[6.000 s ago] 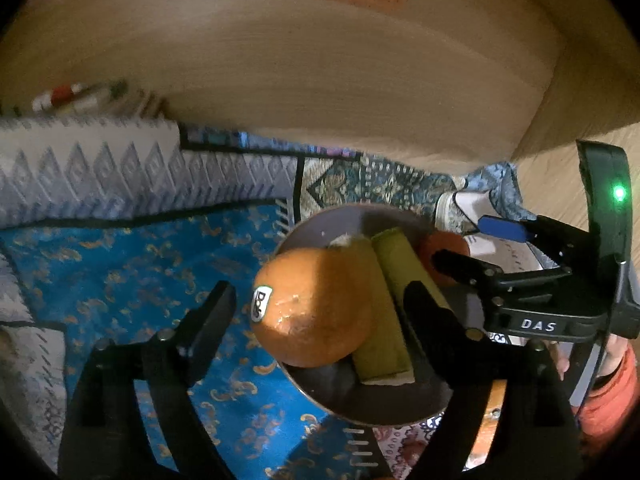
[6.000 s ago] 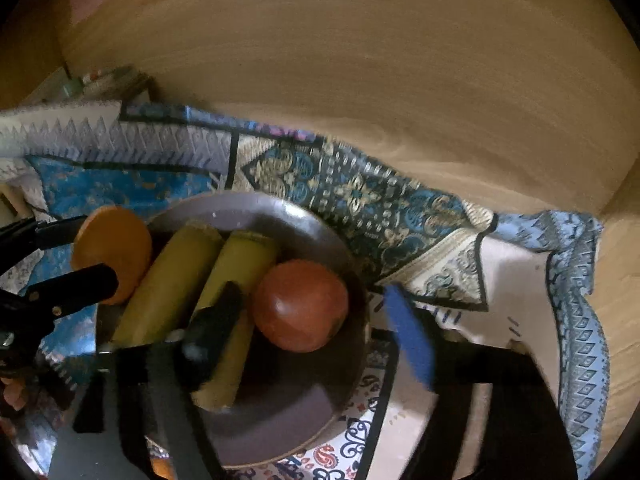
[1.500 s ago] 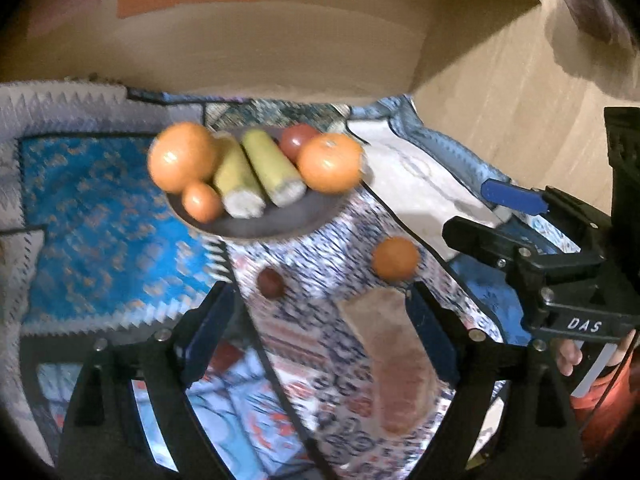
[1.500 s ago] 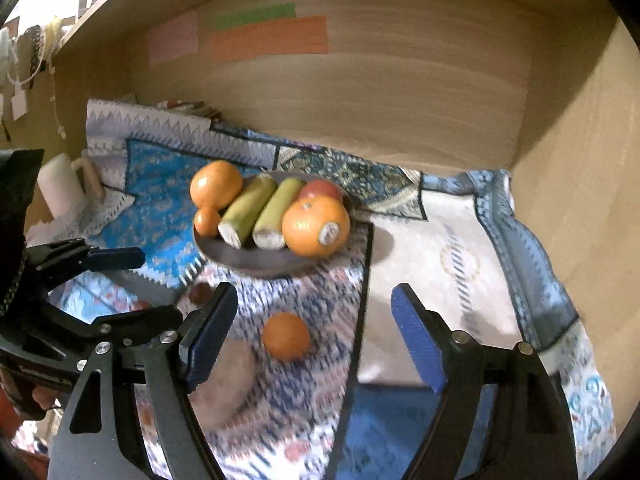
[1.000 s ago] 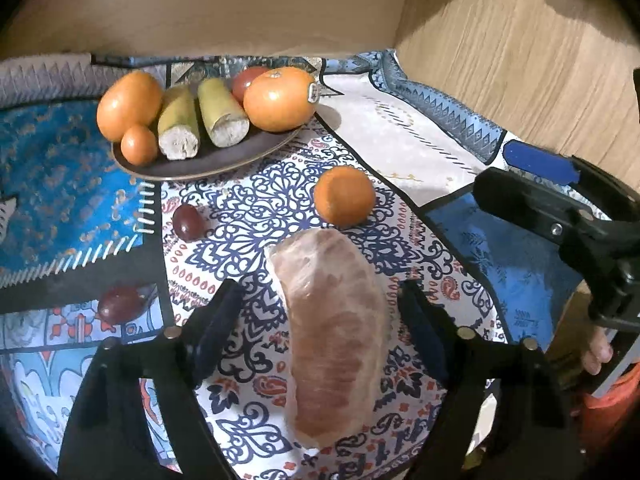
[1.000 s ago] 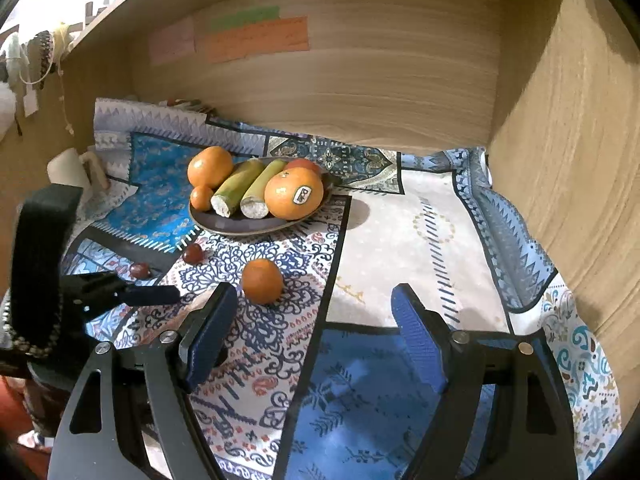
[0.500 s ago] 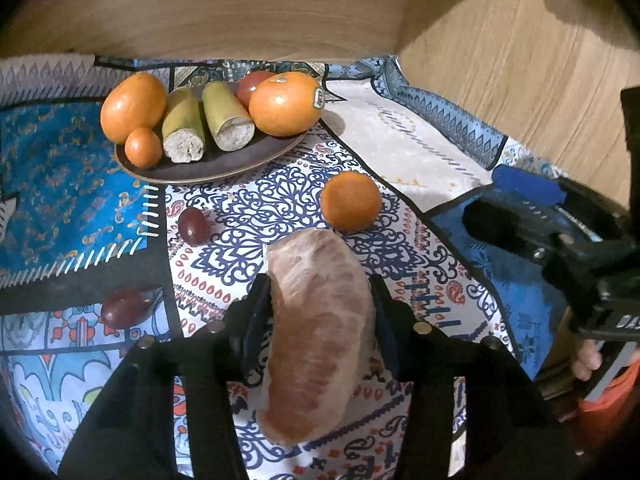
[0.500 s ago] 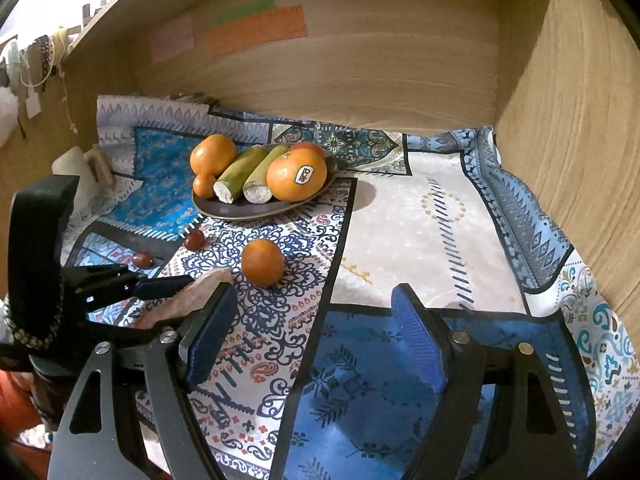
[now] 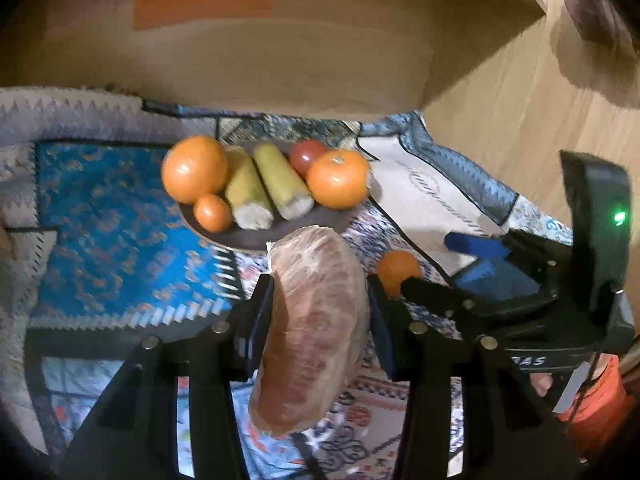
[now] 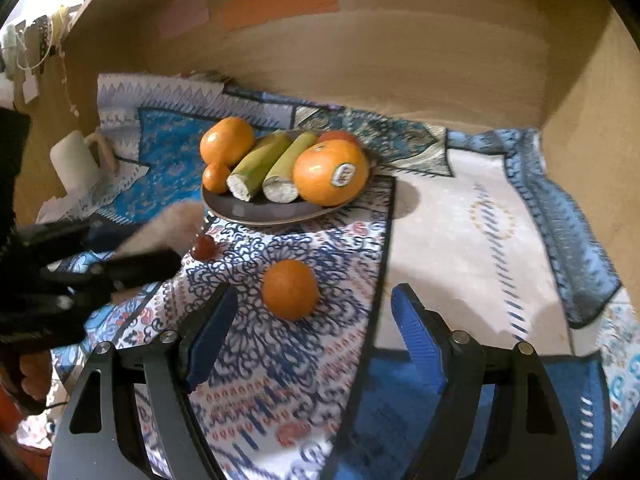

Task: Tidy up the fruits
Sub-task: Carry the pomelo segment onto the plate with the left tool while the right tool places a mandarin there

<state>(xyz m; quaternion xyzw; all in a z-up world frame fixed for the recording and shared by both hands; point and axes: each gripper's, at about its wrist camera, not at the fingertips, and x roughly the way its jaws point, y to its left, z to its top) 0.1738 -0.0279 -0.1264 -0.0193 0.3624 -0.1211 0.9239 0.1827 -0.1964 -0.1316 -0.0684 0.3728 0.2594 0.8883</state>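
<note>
My left gripper (image 9: pixel 318 300) is shut on a pink peeled pomelo segment (image 9: pixel 314 328) and holds it above the cloth, in front of the dark plate (image 9: pixel 244 236). The plate holds two big oranges (image 9: pixel 195 169), a small one (image 9: pixel 212 212), two cut sugarcane pieces (image 9: pixel 264 186) and a red tomato (image 9: pixel 306 152). A loose small orange (image 10: pixel 290 289) lies on the cloth just ahead of my open, empty right gripper (image 10: pixel 312 320). In the right wrist view the left gripper (image 10: pixel 132 248) with the segment is at the left, blurred.
A small dark red fruit (image 10: pixel 203 247) lies on the cloth left of the loose orange. A white mug (image 10: pixel 76 164) stands at the far left. Wooden walls (image 10: pixel 400 48) close the back and right. Patterned cloth (image 10: pixel 460 220) covers the surface.
My left gripper has lifted the pomelo segment off the cloth and carried it toward the plate. My right gripper has moved closer to the loose orange and stays open.
</note>
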